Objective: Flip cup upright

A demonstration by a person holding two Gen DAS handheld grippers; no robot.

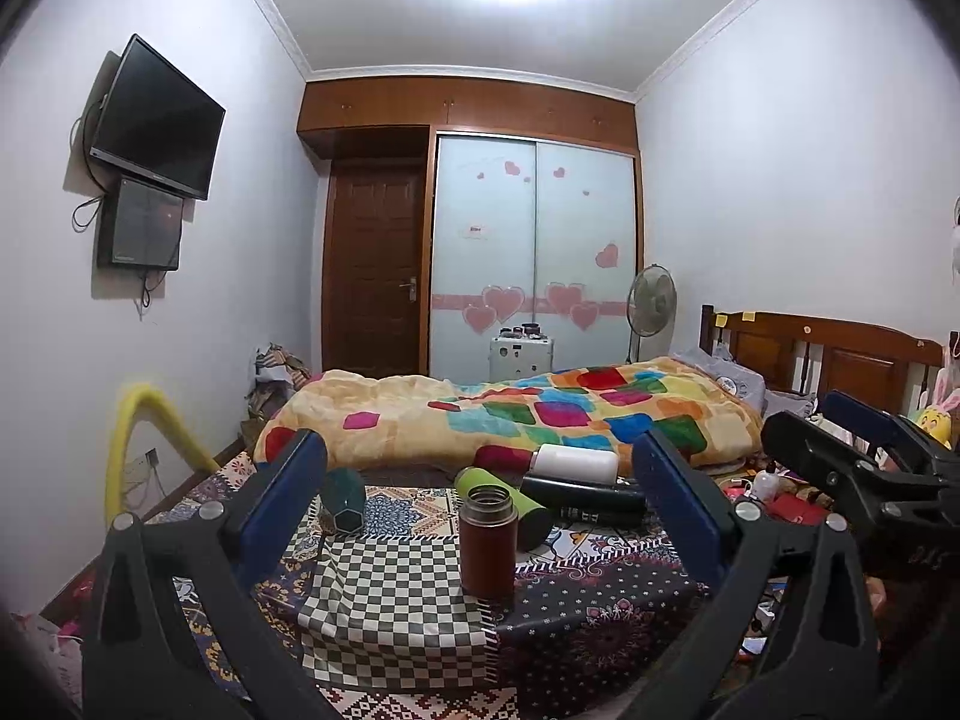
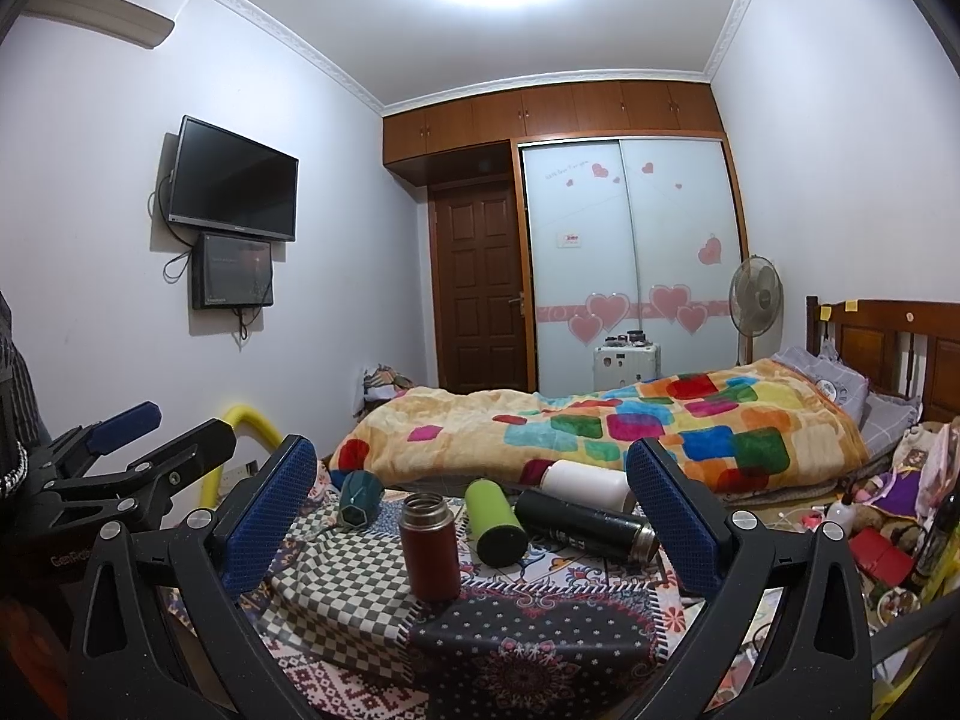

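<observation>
Both the left tool point(image 1: 480, 510) and right tool point(image 2: 471, 498) released, gaping wide before the patterned-cloth bench point(image 2: 528, 648), where the dark-green faceted cup point(image 2: 362, 497) lies tipped at rear left; probably rigid, light and smooth-glazed, best gripped across its mid-wall.

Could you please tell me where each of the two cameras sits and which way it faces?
Left wrist: rides the left gripper, jaws open, facing the upright brown metal flask on the patterned cloths; the right gripper shows at its right edge.
Right wrist: rides the right gripper, jaws open, facing the same flask; the left gripper shows at its left.
Shared: flask, lying lime-green bottle, tipped dark teal cup, colourful blanket.
</observation>
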